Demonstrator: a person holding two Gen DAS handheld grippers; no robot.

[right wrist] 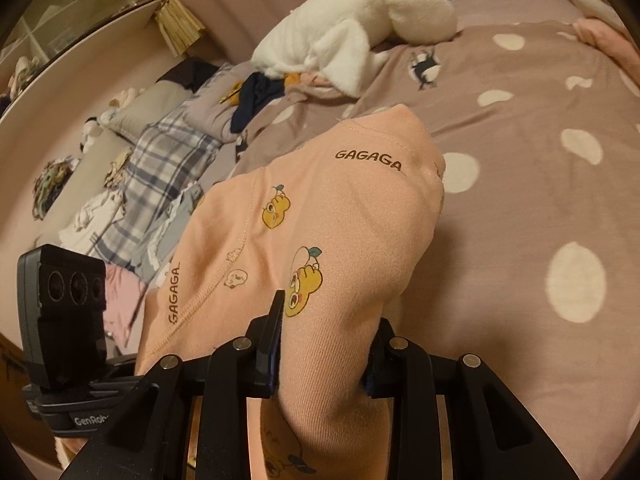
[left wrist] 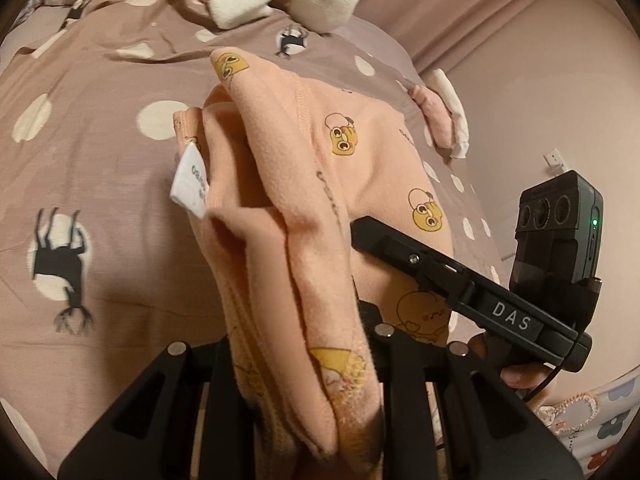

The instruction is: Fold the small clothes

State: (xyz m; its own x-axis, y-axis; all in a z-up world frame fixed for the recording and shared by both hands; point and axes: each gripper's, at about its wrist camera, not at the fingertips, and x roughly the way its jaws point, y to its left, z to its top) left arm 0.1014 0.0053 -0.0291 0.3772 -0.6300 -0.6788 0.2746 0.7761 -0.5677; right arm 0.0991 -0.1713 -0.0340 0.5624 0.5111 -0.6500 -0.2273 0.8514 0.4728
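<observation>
A small peach garment (left wrist: pixel 304 208) with yellow cartoon prints and a white tag lies bunched over the mauve dotted bedspread (left wrist: pixel 100 184). My left gripper (left wrist: pixel 308 412) is shut on a thick bunched fold of it. In the left wrist view the other gripper (left wrist: pixel 472 280) reaches in from the right, its finger against the cloth. In the right wrist view my right gripper (right wrist: pixel 324 364) is shut on a fold of the same garment (right wrist: pixel 320 216), which reads "GAGAGA". The left gripper's camera block (right wrist: pixel 64 312) shows at the left.
A white plush toy (right wrist: pixel 360 28) and a dark navy garment (right wrist: pixel 256 96) lie at the head of the bed. A plaid cloth (right wrist: pixel 160 176) and more loose clothes are piled on the left. A pink and white item (left wrist: pixel 444 116) lies near the bed's right edge.
</observation>
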